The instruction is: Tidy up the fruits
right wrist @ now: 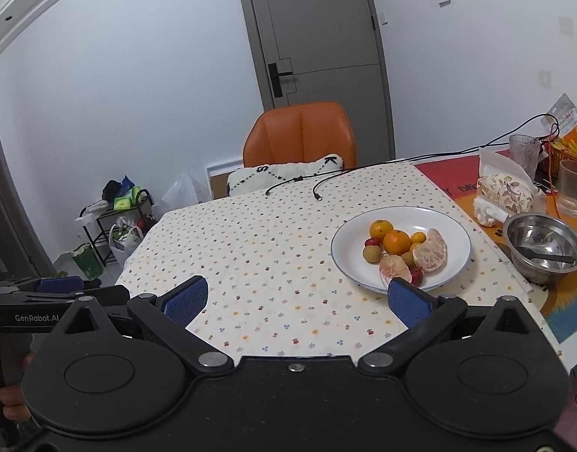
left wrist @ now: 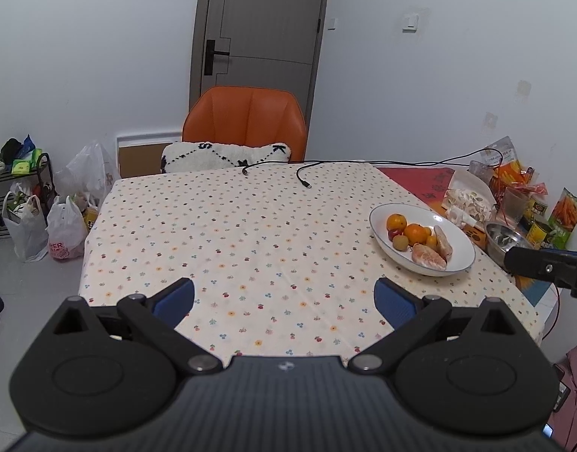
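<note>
Left wrist view: a table covered by a floral tablecloth (left wrist: 250, 233) is seen, with an orange chair (left wrist: 245, 124) behind it. A white plate (right wrist: 352, 237) is set on the cloth towards its right side, beside a steel bowl (right wrist: 544, 248). Oranges (right wrist: 397, 242), peeled citrus pieces (right wrist: 431, 250) and small fruits are heaped on the plate. The left gripper (left wrist: 284, 301) and right gripper (right wrist: 296, 301) are held above the cloth, both spread wide with nothing between the blue pads.

Black hand-held gripper (right wrist: 297, 299), blue ribbed pads (right wrist: 186, 303), silver screws
</note>
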A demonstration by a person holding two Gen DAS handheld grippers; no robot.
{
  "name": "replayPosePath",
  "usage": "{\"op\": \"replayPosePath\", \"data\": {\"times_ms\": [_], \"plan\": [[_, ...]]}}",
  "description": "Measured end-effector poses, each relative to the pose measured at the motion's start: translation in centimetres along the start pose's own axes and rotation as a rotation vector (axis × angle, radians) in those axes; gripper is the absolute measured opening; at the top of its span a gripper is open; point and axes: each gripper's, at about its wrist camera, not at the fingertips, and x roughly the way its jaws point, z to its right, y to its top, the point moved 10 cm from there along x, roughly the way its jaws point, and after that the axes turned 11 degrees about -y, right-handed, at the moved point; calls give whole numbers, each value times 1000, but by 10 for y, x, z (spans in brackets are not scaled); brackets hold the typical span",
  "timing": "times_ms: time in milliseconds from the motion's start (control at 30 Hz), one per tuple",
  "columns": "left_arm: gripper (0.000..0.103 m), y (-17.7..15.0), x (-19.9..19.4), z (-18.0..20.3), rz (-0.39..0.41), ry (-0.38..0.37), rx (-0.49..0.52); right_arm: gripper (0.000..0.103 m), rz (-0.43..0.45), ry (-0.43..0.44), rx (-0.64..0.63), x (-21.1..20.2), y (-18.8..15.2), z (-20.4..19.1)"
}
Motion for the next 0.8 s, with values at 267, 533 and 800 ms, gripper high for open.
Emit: {"op": "replayPosePath", "data": {"times_ms": [267, 533, 800], "plan": [[101, 0, 0, 0, 3, 3, -1, 103, 6, 6, -20, -1, 0, -3], [101, 0, 0, 0, 3, 2, -3, 103, 5, 1, -14, -1, 1, -1], [101, -1, 0, 1, -3, 1, -2, 103, 10, -1, -19, 0, 2, -1]]}}
